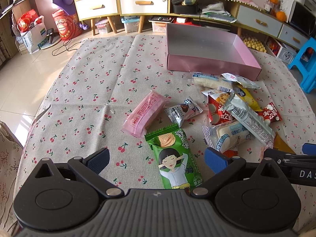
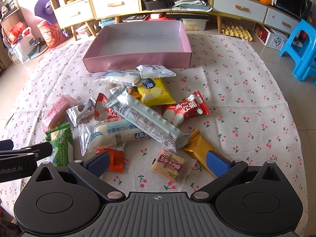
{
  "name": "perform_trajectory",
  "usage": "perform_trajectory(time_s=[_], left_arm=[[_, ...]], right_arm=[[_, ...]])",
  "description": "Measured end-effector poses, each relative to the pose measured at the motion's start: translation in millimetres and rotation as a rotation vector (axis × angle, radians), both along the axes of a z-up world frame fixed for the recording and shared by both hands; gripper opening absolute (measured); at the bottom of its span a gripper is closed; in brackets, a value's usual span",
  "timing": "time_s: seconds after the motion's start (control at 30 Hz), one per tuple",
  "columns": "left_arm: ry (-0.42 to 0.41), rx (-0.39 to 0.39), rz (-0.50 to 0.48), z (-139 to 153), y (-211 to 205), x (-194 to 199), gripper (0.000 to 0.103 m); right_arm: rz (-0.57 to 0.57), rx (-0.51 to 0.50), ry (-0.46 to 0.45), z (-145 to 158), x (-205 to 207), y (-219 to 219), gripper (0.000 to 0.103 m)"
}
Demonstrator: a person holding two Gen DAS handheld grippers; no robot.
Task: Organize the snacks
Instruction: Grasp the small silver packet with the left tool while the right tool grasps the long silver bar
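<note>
An empty pink box (image 1: pixel 213 63) (image 2: pixel 138 61) stands at the far side of a cherry-print cloth (image 1: pixel 88 90). A heap of wrapped snacks lies in front of it. My left gripper (image 1: pixel 157 161) is open; a green chip packet (image 1: pixel 175 158) lies between its fingers on the cloth. A pink packet (image 1: pixel 145 113) and a silver truffle packet (image 1: pixel 183 111) lie just beyond. My right gripper (image 2: pixel 158 163) is open above a small brown beef-flavour packet (image 2: pixel 169 166), with a gold packet (image 2: pixel 199 148) and an orange packet (image 2: pixel 116 159) near its fingers.
A long grey-white packet (image 2: pixel 150 122), red packets (image 2: pixel 185 110) and a yellow packet (image 2: pixel 156 92) form the pile. Low cabinets (image 1: pixel 118 2) line the back wall. A blue stool (image 2: pixel 302 47) stands at the right, bags (image 1: pixel 33 31) at the left.
</note>
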State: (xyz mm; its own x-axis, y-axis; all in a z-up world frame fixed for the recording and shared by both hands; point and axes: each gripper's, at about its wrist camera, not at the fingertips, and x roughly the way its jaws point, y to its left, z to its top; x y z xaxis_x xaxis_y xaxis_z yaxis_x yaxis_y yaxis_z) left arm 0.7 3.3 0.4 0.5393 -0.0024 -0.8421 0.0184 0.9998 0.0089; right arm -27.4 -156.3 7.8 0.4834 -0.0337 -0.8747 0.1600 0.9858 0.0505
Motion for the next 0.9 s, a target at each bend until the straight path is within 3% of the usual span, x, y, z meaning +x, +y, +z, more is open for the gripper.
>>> perform_trajectory(time_s=[0.27,0.47,0.53,0.67,0.77,0.9], left_arm=[[0.017,-0.039,-0.031,3,16,16,0.103],[0.044,-0.034,-0.132,2,19,34,0.102],[0.031,-0.018,-0.205,0,17,41,0.102],[-0.051,0.064,-0.330,-7,10,52,0.089],[-0.087,-0.030,-0.480,-15,12,60,0.075],[-0.060,-0.091,-0.576,-28,5,71,0.055]], right_arm=[[-0.015,-0.004,-0.054,10,9,-10,0.103],[0.097,0.031,-0.061,20,30,-14,0.103],[0.151,0.069,-0.063,21,39,-16,0.103],[0.298,0.216,-0.077,13,54,-22,0.101],[0.328,0.249,-0.110,2,59,-28,0.097],[0.362,0.222,-0.115,-7,62,-31,0.086]])
